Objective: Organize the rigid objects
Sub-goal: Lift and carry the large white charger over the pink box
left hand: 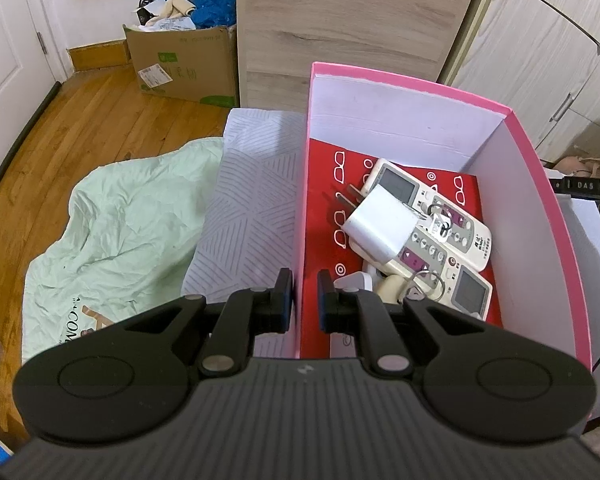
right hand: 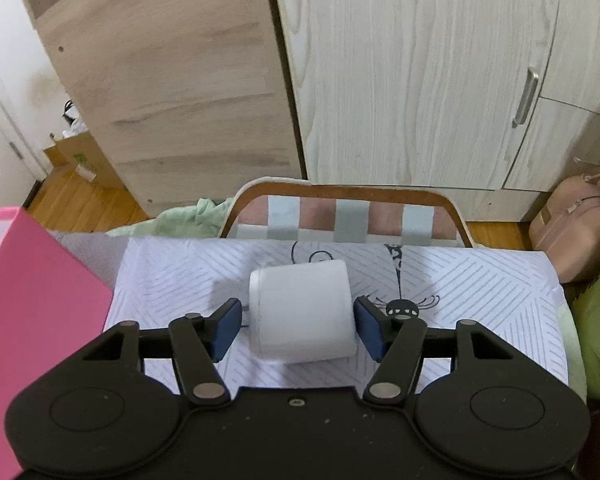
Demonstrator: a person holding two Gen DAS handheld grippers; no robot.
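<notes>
Left gripper [left hand: 303, 300] pinching pink cardboard box's wall [left hand: 302, 240]; right gripper [right hand: 298, 326] spread around white rounded plastic block [right hand: 302, 312], 2 pads apart.

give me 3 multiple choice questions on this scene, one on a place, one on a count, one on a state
1. Where do the remotes lie?
A. in the pink box
B. on the wood floor
C. on the green blanket

2. How many remotes show in the box?
A. one
B. two
C. four

3. How does the right gripper stand to the white block?
A. shut beside it
B. open, a finger on either side
C. far above it

Answers:
1 A: both lie on the box's red bottom.
2 B: two white remotes with grey screens lie side by side.
3 B: the blue pads flank the block, a gap showing at the left one.
</notes>
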